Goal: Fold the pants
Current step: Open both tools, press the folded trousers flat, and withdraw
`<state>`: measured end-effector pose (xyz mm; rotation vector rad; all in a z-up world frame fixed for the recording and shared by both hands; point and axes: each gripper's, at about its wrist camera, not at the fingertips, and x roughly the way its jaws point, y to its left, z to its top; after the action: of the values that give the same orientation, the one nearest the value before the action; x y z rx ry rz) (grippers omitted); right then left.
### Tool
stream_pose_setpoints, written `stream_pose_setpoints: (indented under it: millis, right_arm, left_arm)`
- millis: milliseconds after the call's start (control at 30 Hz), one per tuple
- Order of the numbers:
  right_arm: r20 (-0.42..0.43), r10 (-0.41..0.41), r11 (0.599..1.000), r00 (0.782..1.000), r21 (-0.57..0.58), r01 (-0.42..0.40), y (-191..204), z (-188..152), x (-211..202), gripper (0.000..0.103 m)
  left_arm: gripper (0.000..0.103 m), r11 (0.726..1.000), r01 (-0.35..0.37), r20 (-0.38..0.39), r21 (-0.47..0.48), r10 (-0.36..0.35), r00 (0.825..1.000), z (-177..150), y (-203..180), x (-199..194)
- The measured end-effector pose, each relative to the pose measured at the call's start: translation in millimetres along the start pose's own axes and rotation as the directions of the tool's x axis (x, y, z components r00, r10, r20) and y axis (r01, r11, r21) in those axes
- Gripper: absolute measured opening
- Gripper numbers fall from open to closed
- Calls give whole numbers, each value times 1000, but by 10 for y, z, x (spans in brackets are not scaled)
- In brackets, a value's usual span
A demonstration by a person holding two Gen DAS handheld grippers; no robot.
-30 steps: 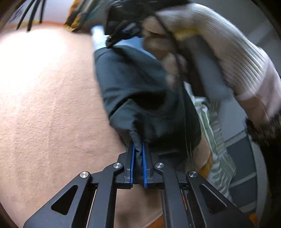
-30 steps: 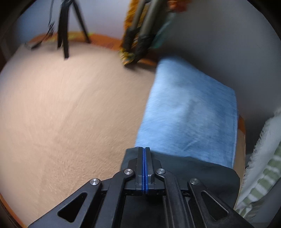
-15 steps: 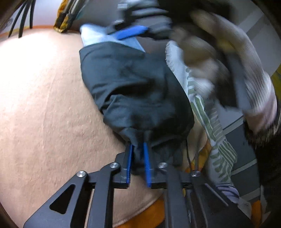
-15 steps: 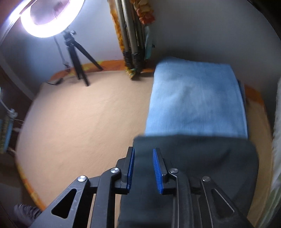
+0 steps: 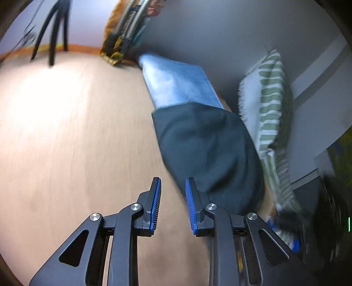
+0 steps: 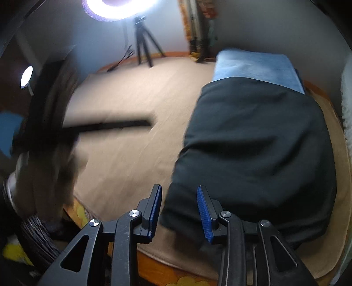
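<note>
The dark folded pants lie on the tan bed cover, their far edge over a folded light blue garment. My left gripper is open and empty, just off the pants' near left corner. In the right wrist view the pants lie as a dark folded bundle. My right gripper is open and empty at their near left corner, not gripping. The other gripper shows as a dark blur at the left.
A green-striped white pillow leans at the pants' right against a grey wall. A tripod with a ring light stands at the bed's far edge. Tripod legs also show at the top of the left wrist view.
Both grippers have opened and let go of the pants, then drawn back. The pants now rest folded on the bed by the blue garment.
</note>
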<state>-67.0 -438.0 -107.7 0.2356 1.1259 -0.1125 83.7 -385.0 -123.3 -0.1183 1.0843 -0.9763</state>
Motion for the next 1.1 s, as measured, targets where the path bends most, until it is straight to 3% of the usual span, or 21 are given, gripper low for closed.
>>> stream_pose_setpoints:
  millis: [100, 300, 367, 500, 633, 800, 967, 1100]
  right_arm:
    - [-29, -28, 999, 999, -37, 27, 169, -126, 97, 38]
    - [-56, -186, 974, 981, -145, 176, 347, -290, 302, 38]
    - [-63, -224, 964, 973, -160, 212, 328, -308, 360, 34]
    - [-62, -226, 963, 972, -162, 214, 228, -349, 352, 6]
    - [-67, -190, 969, 979, -174, 176, 167, -385, 236, 2]
    - [-69, -157, 967, 985, -212, 139, 159, -513, 30, 0]
    - [-89, -118, 977, 989, -190, 99, 202, -496, 151, 4]
    - [-67, -14, 981, 998, -192, 1, 184, -500, -81, 26]
  left_arm:
    - [21, 999, 28, -45, 18, -28, 999, 171, -68, 217]
    - [21, 998, 24, -100, 62, -18, 995, 376, -161, 568]
    - [21, 998, 20, -116, 64, -12, 993, 388, -156, 650]
    - [21, 997, -6, -128, 77, 16, 992, 434, -126, 830]
    - [21, 993, -43, -132, 111, 58, 990, 457, -121, 952]
    - [21, 990, -53, -108, 130, 68, 992, 524, -137, 1001]
    - [21, 984, -90, -97, 157, 106, 990, 583, -152, 957]
    - [21, 986, -109, -34, 124, 114, 993, 706, -61, 660]
